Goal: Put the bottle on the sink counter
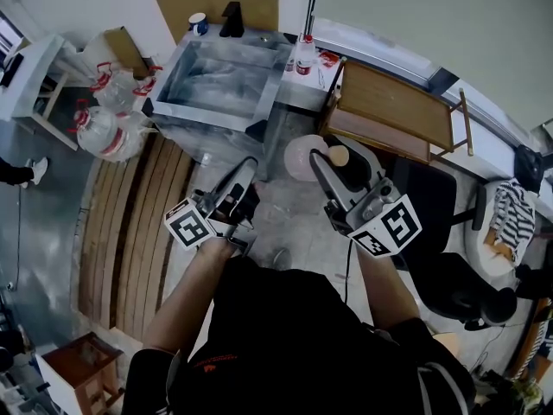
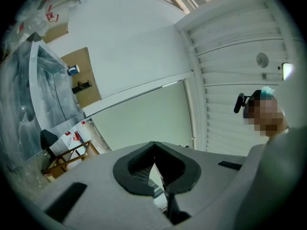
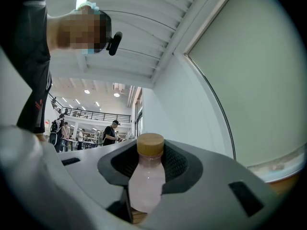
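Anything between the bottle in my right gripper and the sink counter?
Nothing: in the head view the stretch from the bottle to the sink counter is bare, only floor beneath.

Your kit, as seen:
- Black shirt (image 1: pixel 285 335), with a small orange print low on its left side.
- Left gripper (image 1: pixel 244 180) and right gripper (image 1: pixel 324 168): pale grey bodies with black ribbed pads (image 3: pixel 178 163).
- One white cube on each gripper, printed with black square markers (image 1: pixel 190 224).

Steel counter (image 1: pixel 298 89) is sitting well ahead of both jaws, with a sink basin (image 1: pixel 216 72) sunk in it. A red-labelled bottle (image 1: pixel 304 57) is standing on its ledge, beyond the right gripper's (image 1: pixel 318 164) jaws. A cup (image 1: pixel 198 22) is resting at the back edge, far beyond the left gripper's (image 1: pixel 249 173) jaws.
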Available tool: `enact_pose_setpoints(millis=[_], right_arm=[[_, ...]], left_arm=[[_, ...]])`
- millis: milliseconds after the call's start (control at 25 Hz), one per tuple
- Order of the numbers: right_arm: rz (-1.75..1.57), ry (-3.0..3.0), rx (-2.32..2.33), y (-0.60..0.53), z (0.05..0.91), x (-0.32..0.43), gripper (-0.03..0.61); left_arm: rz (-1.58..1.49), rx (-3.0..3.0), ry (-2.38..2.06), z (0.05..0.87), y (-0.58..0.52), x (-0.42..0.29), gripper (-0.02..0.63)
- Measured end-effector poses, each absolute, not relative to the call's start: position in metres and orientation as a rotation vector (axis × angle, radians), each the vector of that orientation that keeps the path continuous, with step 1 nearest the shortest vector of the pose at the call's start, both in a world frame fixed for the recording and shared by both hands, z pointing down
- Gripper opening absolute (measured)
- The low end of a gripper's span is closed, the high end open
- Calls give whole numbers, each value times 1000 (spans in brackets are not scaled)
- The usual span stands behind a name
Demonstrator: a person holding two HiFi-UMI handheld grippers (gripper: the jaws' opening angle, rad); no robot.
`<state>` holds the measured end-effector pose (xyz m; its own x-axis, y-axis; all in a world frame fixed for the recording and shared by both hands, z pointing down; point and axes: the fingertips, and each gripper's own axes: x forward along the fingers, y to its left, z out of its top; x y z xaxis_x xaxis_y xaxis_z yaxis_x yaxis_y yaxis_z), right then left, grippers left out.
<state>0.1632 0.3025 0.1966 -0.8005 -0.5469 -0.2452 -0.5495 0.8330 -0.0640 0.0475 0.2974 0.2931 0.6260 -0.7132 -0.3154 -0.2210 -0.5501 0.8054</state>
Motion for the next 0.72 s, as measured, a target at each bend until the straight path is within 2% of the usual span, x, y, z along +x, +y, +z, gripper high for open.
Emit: enact_pose_setpoints(millis=[720], right_arm=[[-5,2788,-912,227,219,150,129]], left_arm=[[-819,2139,-809,303,219,1,17]])
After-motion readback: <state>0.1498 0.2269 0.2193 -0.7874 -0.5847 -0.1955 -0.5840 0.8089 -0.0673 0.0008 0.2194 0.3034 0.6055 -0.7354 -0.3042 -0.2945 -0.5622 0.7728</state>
